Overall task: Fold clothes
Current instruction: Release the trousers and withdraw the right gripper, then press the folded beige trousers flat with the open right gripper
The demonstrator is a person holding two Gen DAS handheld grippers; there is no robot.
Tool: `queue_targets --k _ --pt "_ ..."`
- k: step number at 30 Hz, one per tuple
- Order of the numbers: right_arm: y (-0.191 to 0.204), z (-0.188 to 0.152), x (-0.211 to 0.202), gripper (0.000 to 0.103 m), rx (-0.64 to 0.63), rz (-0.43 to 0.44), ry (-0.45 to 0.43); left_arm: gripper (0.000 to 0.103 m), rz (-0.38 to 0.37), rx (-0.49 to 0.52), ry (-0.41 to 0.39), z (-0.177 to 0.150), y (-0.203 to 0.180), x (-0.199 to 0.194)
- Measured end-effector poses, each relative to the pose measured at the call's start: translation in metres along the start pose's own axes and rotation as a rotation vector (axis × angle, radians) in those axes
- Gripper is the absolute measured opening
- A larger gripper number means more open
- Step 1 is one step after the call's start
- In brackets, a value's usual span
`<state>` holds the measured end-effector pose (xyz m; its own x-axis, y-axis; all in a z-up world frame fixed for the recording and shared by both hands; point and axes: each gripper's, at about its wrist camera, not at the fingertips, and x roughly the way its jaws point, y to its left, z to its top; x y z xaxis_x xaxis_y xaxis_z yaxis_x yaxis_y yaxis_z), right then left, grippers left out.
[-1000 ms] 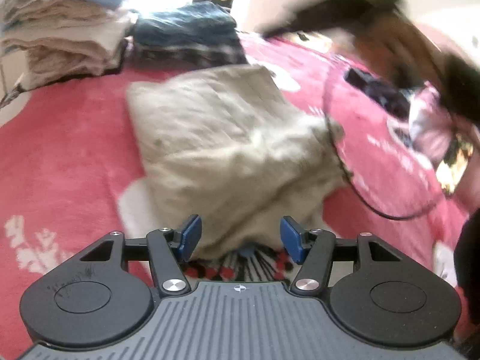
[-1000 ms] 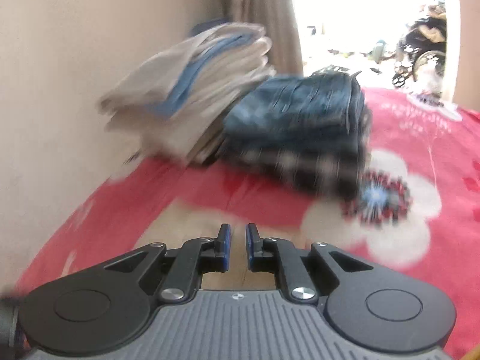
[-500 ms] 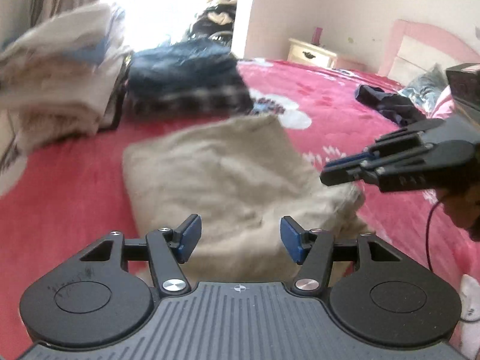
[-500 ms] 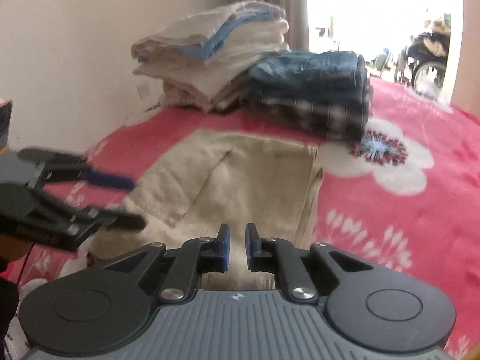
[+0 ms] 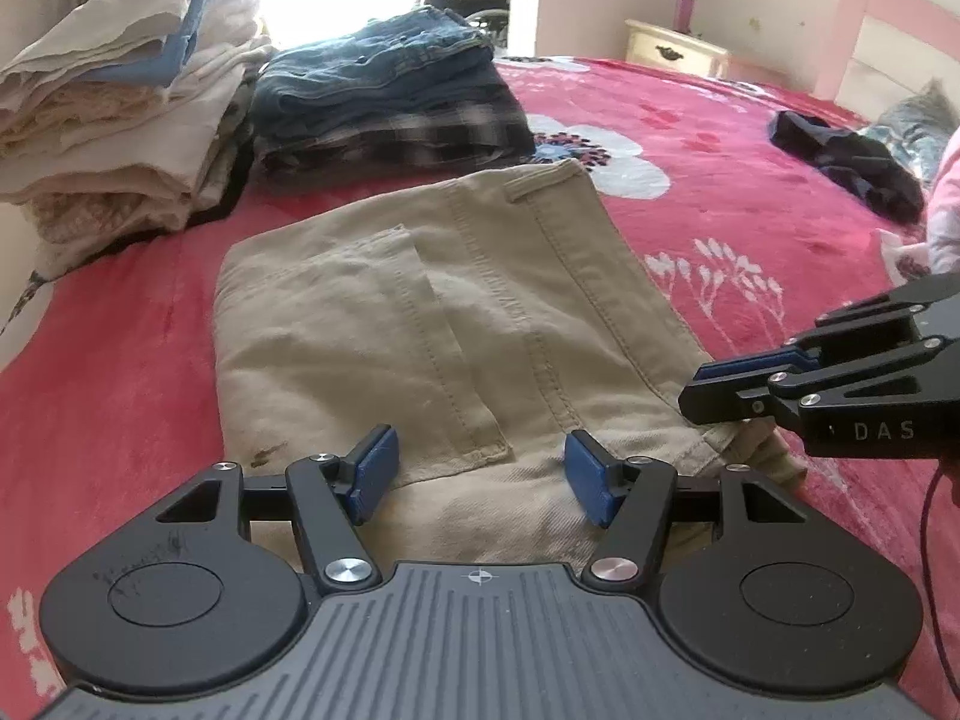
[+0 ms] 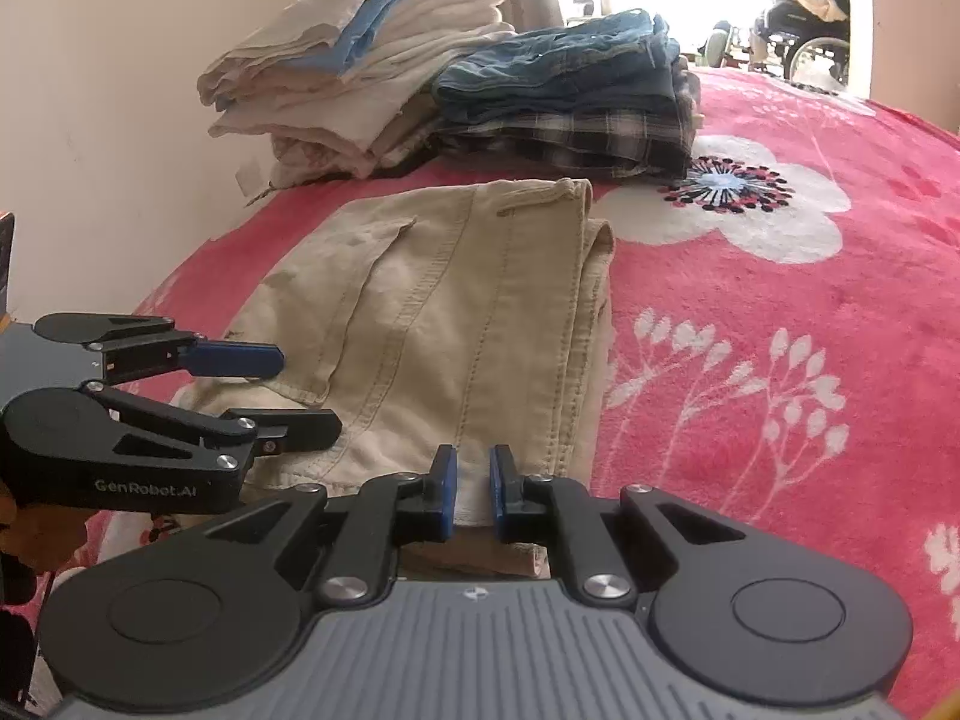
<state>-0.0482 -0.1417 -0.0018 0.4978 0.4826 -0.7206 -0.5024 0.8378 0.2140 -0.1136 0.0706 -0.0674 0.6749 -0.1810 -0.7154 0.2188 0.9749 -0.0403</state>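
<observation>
Khaki trousers [image 5: 444, 324] lie folded flat, stitched pocket up, perhaps faintly stained.

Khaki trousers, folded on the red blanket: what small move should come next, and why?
Probably lower the left gripper onto the near edge of the trousers and close. It is open just above that edge with nothing between its pads, while the right gripper is nearly shut beside it.
</observation>
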Motion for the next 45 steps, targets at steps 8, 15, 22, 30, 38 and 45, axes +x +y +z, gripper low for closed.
queue_targets --k 8,15,22,30,38,45 --pt "0.000 0.000 0.000 0.011 0.010 -0.004 0.001 0.062 0.018 -0.021 0.035 0.007 -0.003 0.003" --pt "-0.001 0.000 -0.001 0.011 0.020 -0.001 0.001 0.062 0.042 -0.018 0.070 0.013 -0.007 0.005" --pt "-0.001 0.001 0.000 0.011 0.029 -0.005 0.008 0.063 0.082 -0.033 0.122 0.022 -0.012 0.009" --pt "-0.002 0.002 0.000 0.011 0.048 -0.006 0.016 0.064 0.111 -0.048 0.156 0.029 -0.014 0.013" --pt "-0.002 0.002 0.000 0.011 0.055 -0.004 0.017 0.065 0.151 -0.057 0.189 0.036 -0.020 0.018" --pt "-0.003 0.002 0.000 0.011 0.060 -0.004 0.016 0.065 0.175 -0.054 0.198 0.038 -0.023 0.018"
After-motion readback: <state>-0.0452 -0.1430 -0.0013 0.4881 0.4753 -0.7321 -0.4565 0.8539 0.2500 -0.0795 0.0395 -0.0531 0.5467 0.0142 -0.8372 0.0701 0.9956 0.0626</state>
